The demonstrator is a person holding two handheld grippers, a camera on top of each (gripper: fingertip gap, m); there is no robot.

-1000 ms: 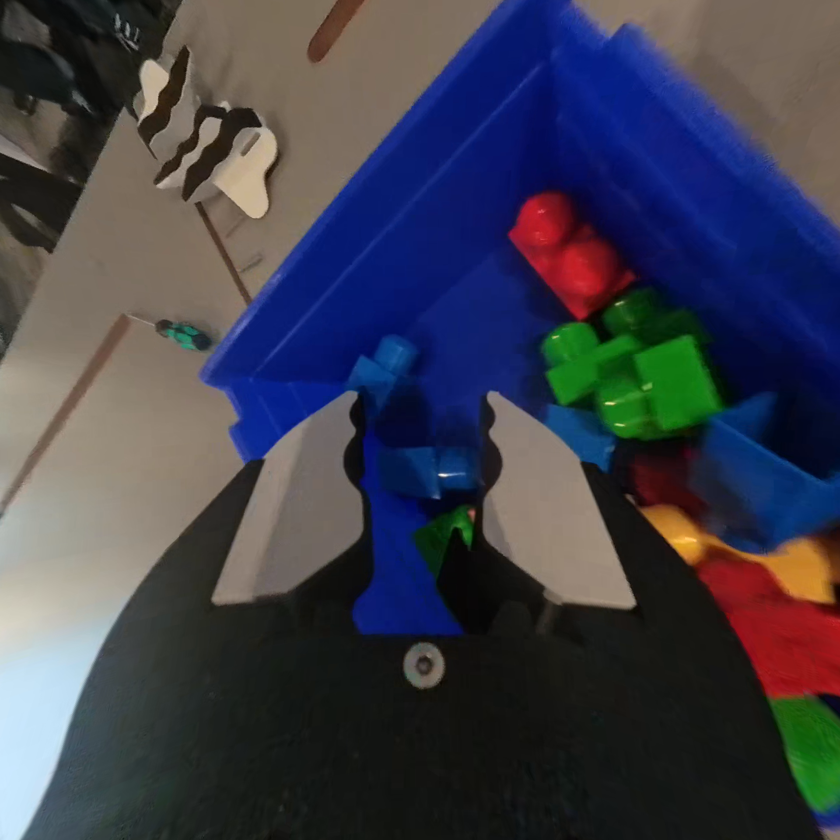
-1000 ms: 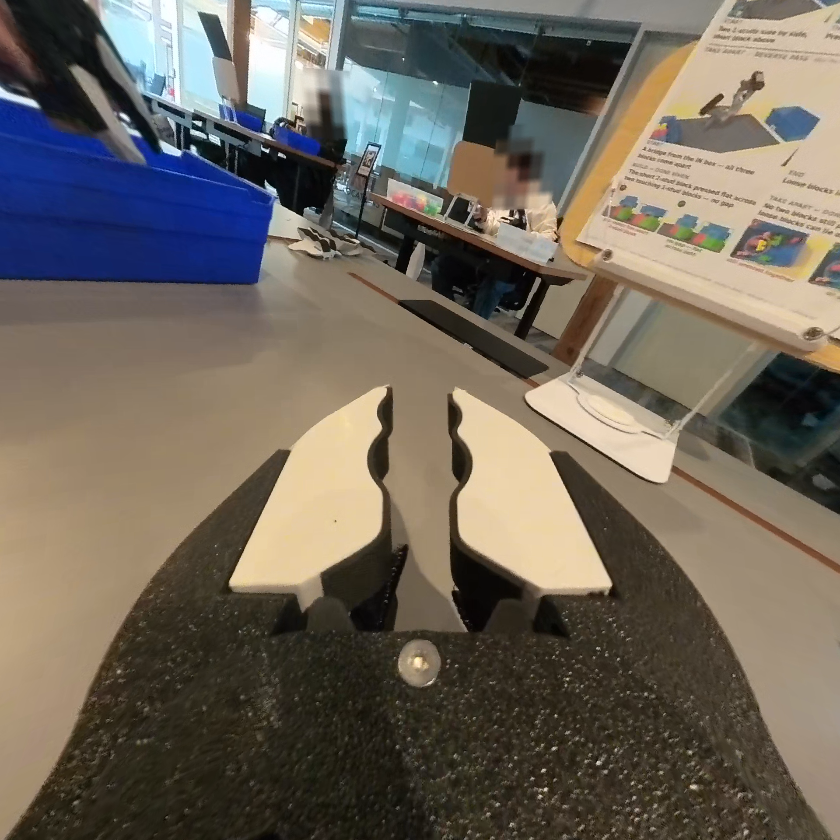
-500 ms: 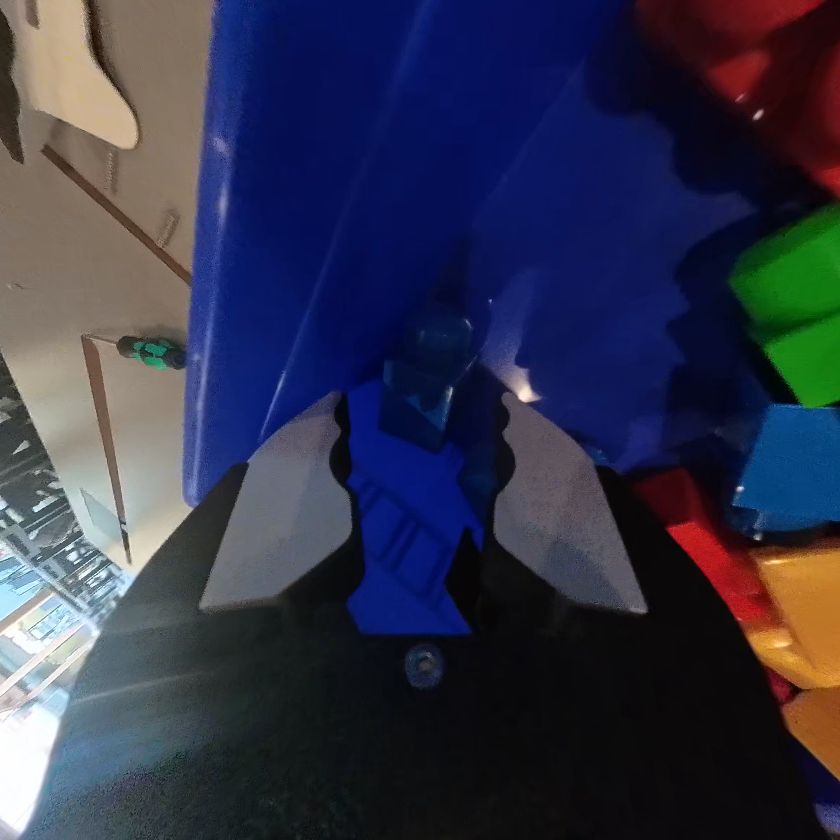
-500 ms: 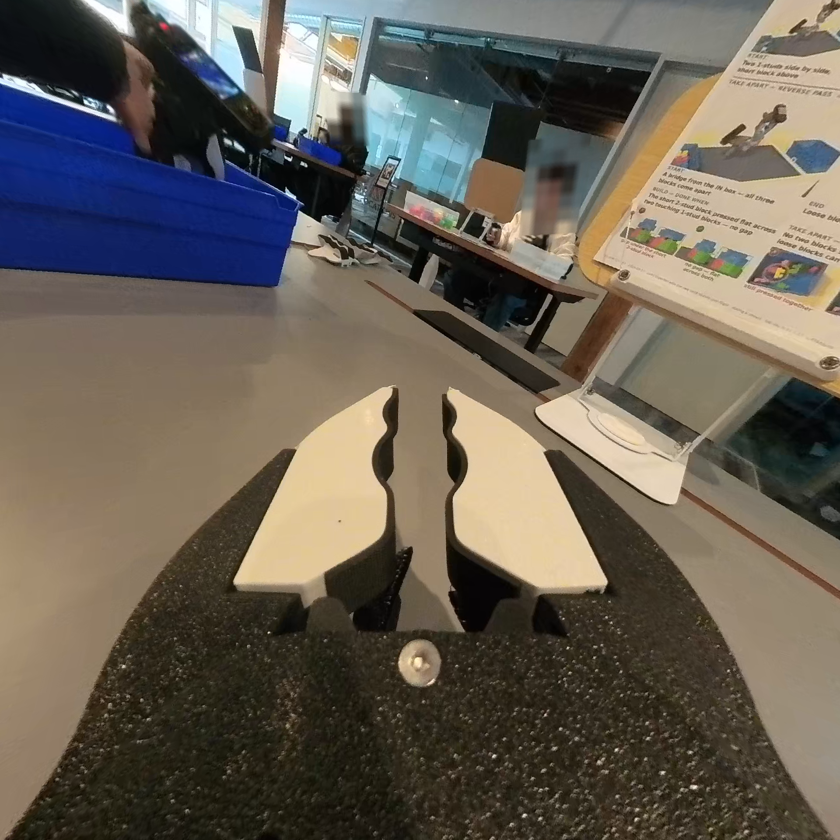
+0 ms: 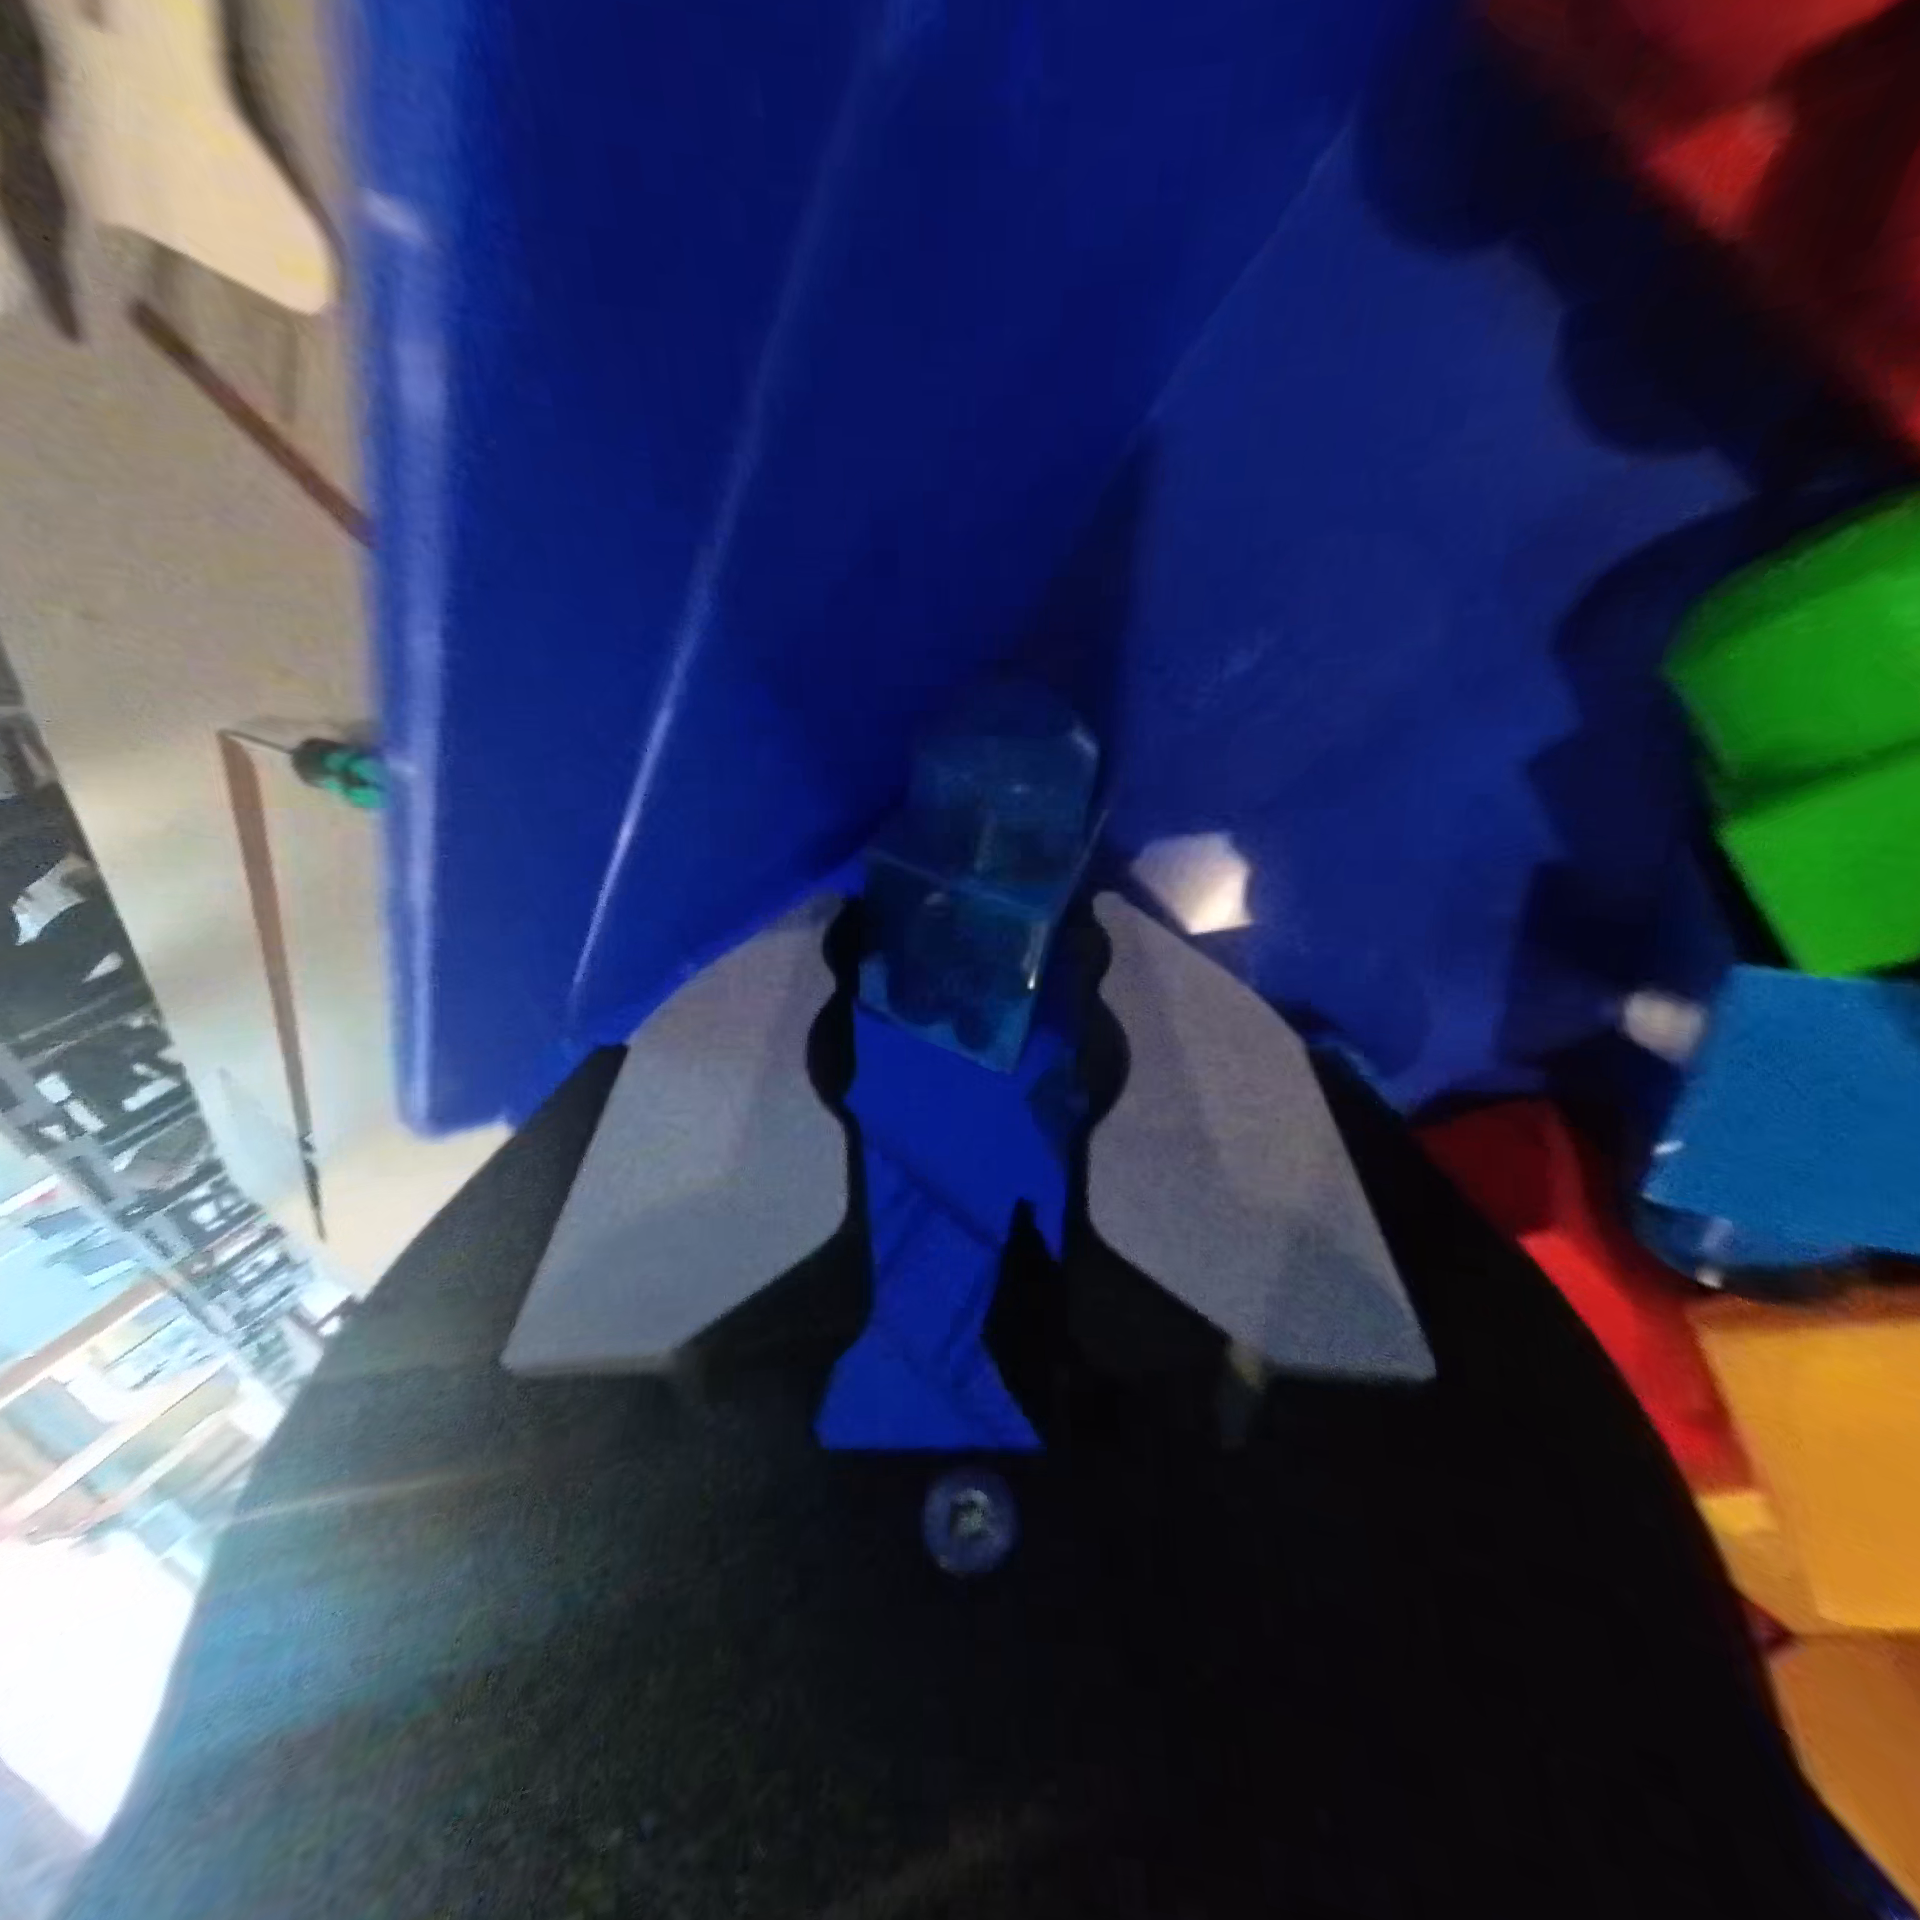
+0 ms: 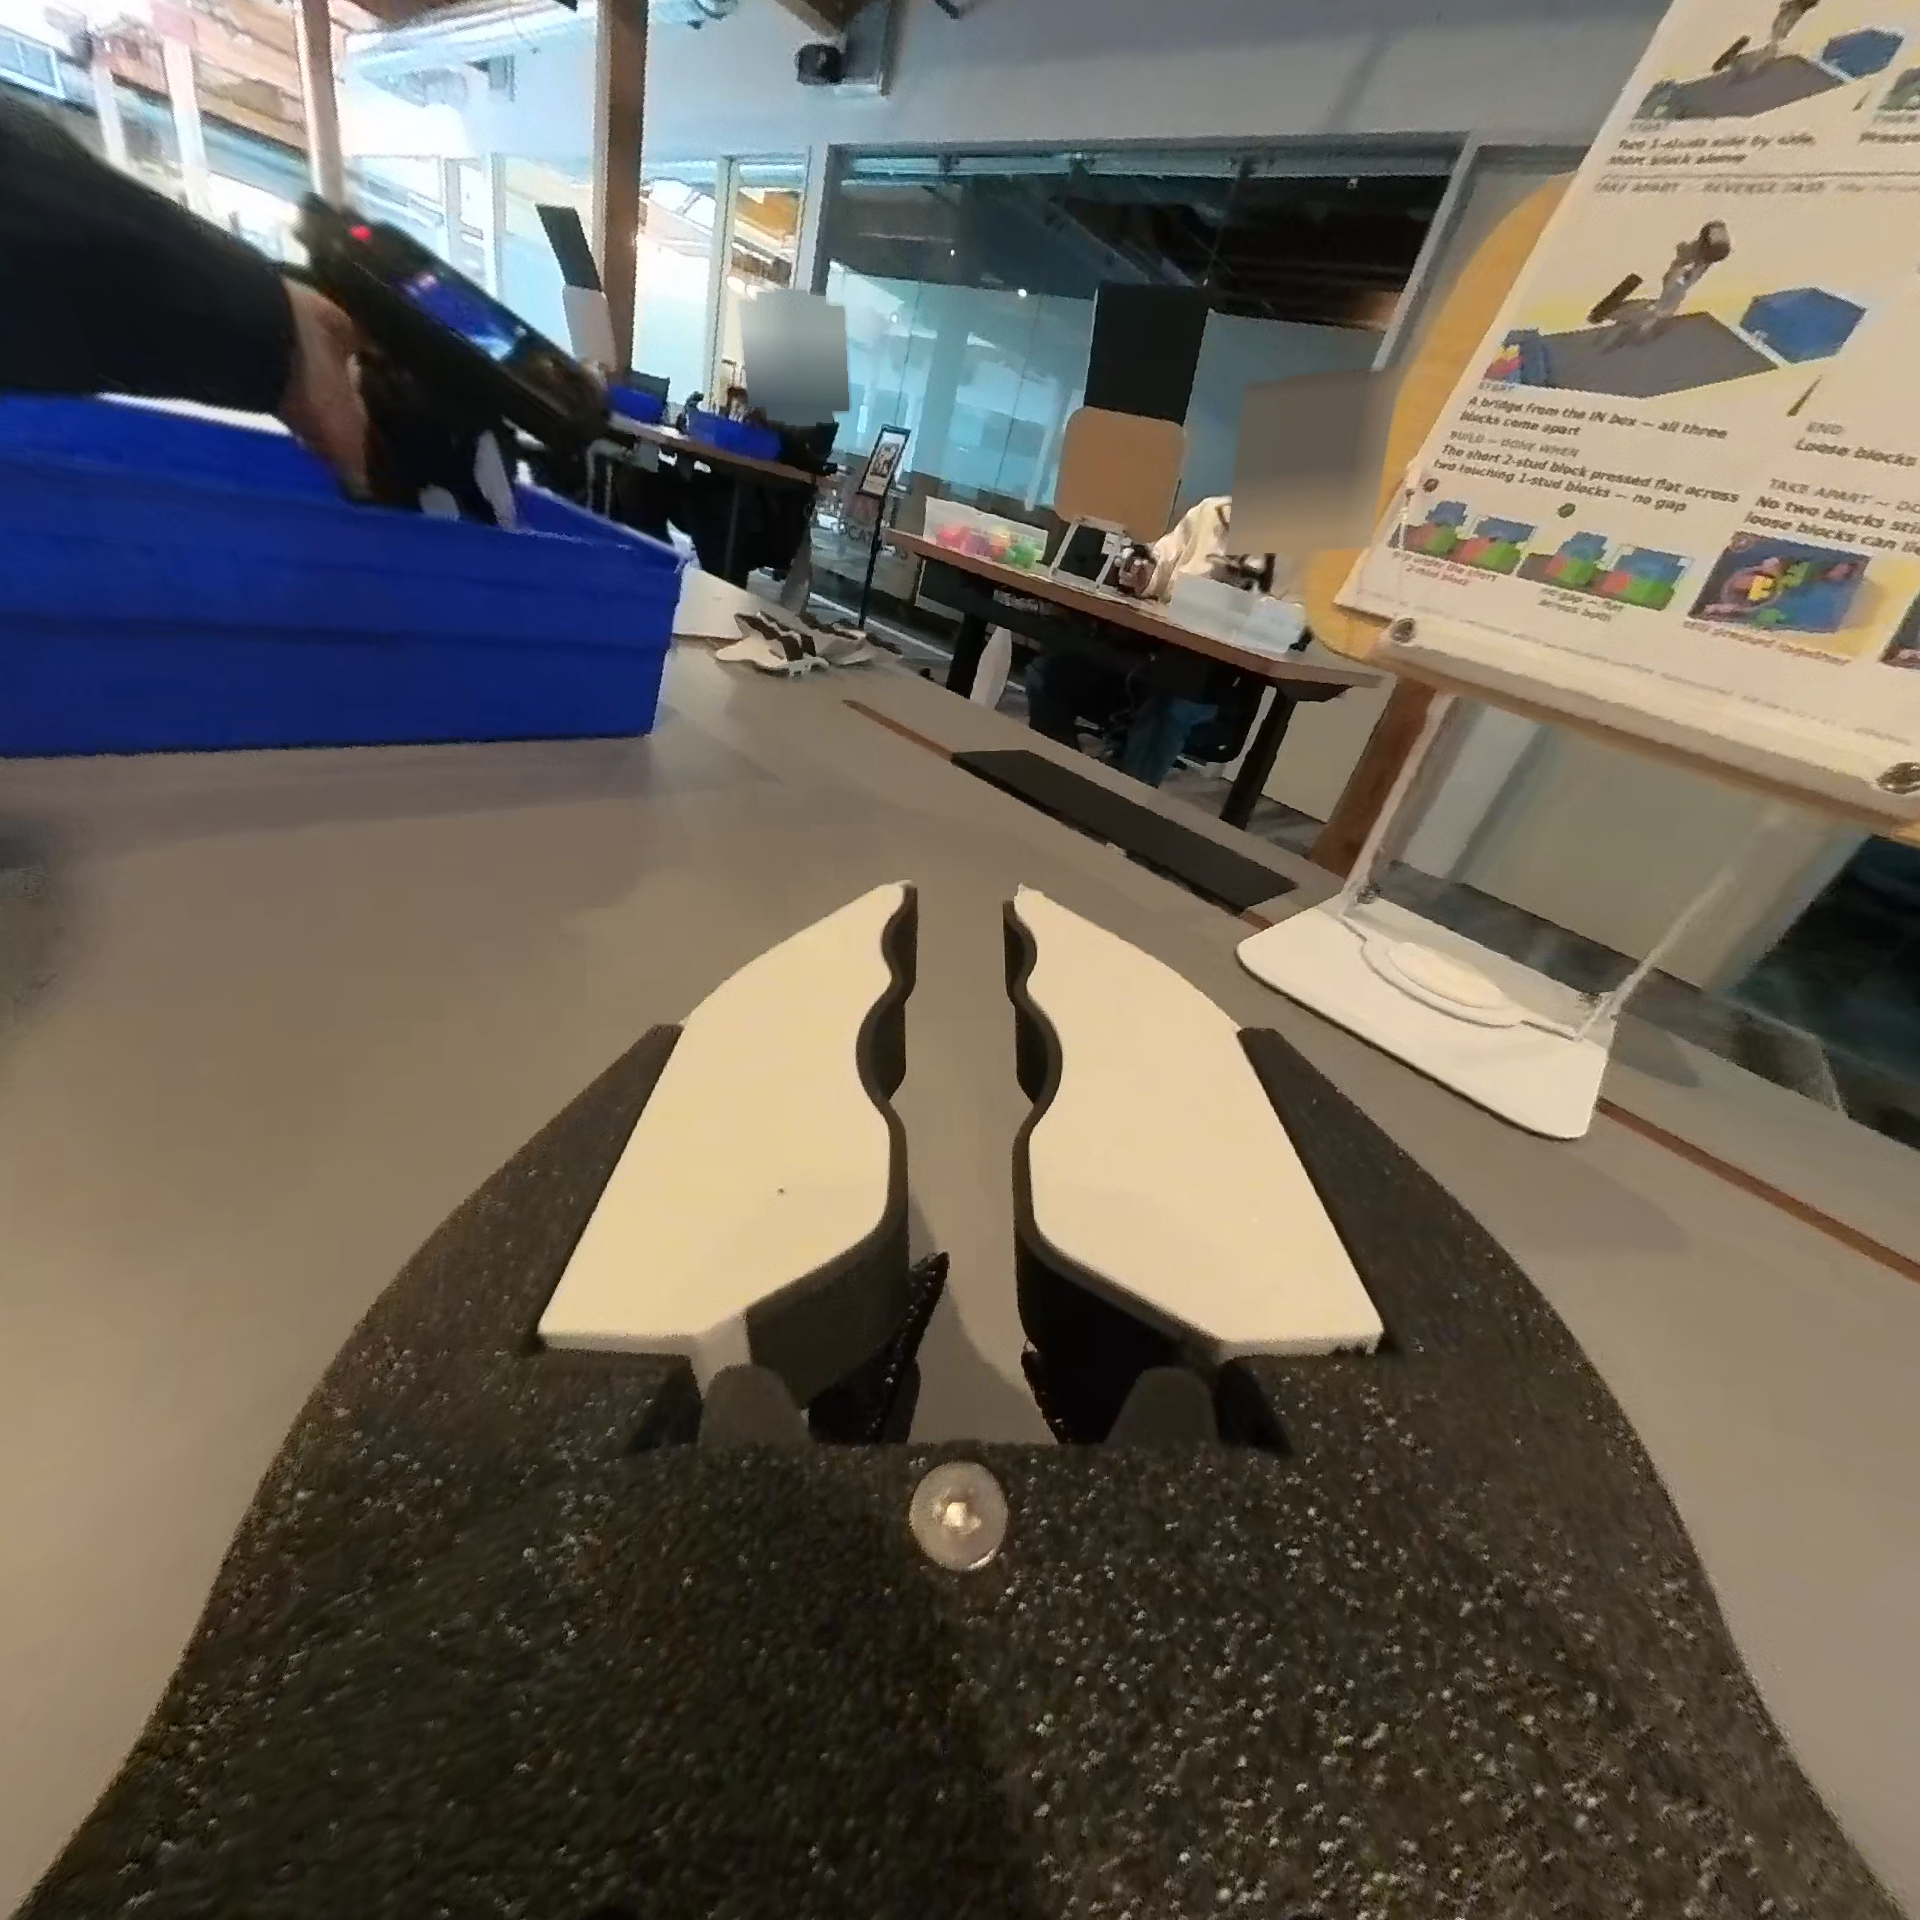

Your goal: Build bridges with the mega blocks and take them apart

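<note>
My left gripper (image 5: 961, 914) is down inside the blue bin (image 5: 727, 416), near its wall. Its fingers close on both sides of a small translucent blue block (image 5: 987, 831). The view is blurred. Loose green (image 5: 1829, 790), blue (image 5: 1808, 1112), red (image 5: 1766, 156) and yellow (image 5: 1849, 1455) blocks lie to the right in the bin. My right gripper (image 6: 958, 904) hovers low over the grey table (image 6: 364, 935), empty, with a narrow gap between its fingers. The right wrist view also shows the bin (image 6: 312, 644) at far left, with the left gripper (image 6: 488, 488) and a hand reaching into it.
An instruction sheet on a white stand (image 6: 1662, 416) is at the right of the table. A black pad (image 6: 1122, 821) and striped flat parts (image 6: 800, 644) lie farther back. A screwdriver (image 5: 338, 769) lies on the table beside the bin. People sit at desks beyond. Left tips to right tips: about 50 cm.
My left gripper dropped from above the bin to its floor by the wall and its fingers narrowed around the small blue block. My right gripper stayed low, its gap narrowing slightly.
</note>
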